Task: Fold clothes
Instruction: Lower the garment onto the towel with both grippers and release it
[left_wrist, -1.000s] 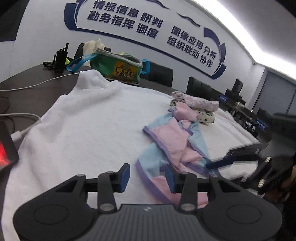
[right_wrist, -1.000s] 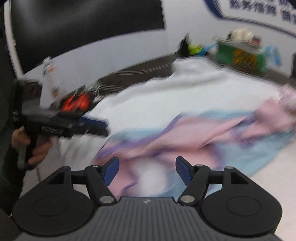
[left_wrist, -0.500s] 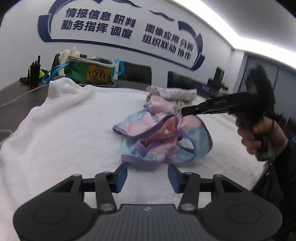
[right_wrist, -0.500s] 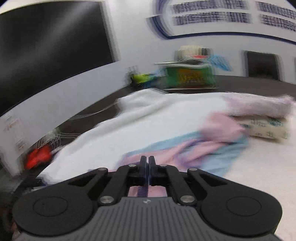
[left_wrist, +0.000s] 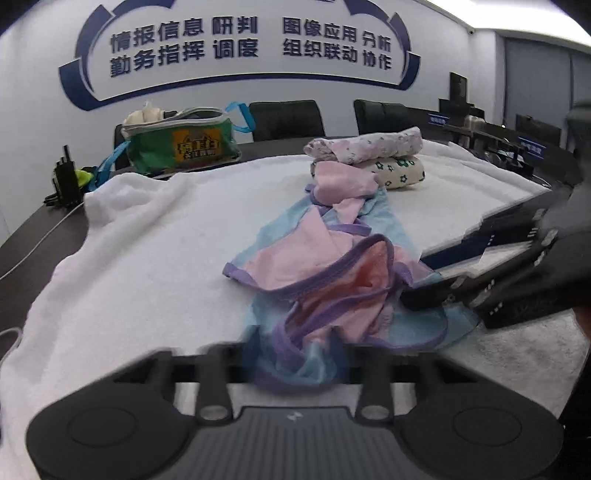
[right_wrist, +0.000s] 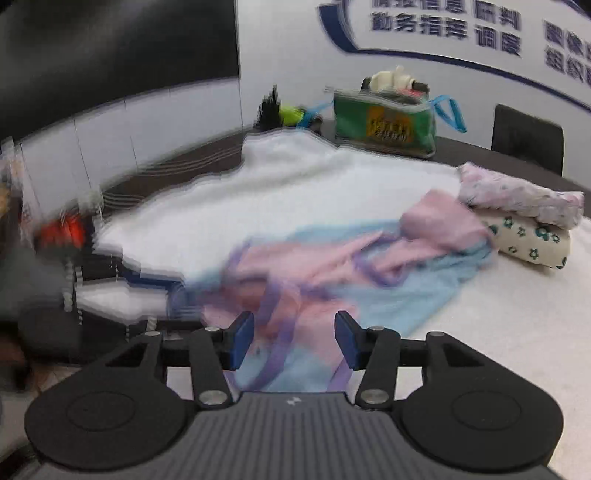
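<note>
With the left tongs (left_wrist: 295, 365) clamped on the hem of the pink-and-blue garment (left_wrist: 332, 266) beside the 2 folded clothes (left_wrist: 373, 158), the right tongs (right_wrist: 294, 341), opening around its edge, risked dropping it.

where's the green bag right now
The green bag sits at the far left of the table in the left wrist view, just past the white towel, with a black chair to its right.

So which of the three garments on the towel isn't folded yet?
The pink, blue and purple-trimmed garment, spread out crumpled nearest the camera. The purple floral bundle and green-flowered cream bundle are folded, stacked behind it.
</note>
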